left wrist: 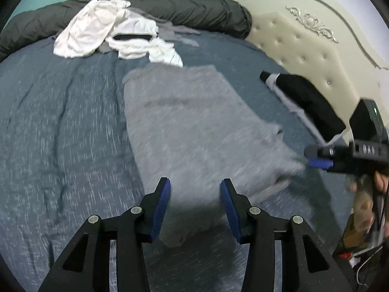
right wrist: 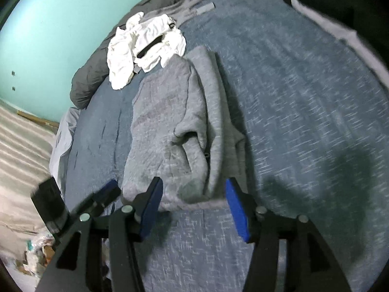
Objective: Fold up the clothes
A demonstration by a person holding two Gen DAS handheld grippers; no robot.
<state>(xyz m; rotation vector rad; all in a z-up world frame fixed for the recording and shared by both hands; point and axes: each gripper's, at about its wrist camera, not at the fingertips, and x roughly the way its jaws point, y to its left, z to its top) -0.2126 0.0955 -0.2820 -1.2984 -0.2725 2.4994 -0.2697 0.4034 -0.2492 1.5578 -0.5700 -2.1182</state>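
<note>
A grey garment (left wrist: 192, 121) lies folded lengthwise on the blue bed cover (left wrist: 60, 126). In the left wrist view my left gripper (left wrist: 195, 189) stands open over the garment's near end, and its pads press on nothing. My right gripper (left wrist: 314, 157) comes in from the right at the garment's right edge and is blurred. In the right wrist view the right gripper (right wrist: 194, 185) is open above the near end of the grey garment (right wrist: 170, 112), with cloth below the gap. The left gripper (right wrist: 107, 191) shows blurred at the garment's left corner.
A pile of white clothes (left wrist: 109, 31) lies at the far side, in front of a rolled dark grey duvet (left wrist: 194, 9). A black garment with pale trim (left wrist: 306, 102) lies on the right by the cream padded headboard (left wrist: 304, 46). Clutter sits on the floor (right wrist: 36, 255) beside the bed.
</note>
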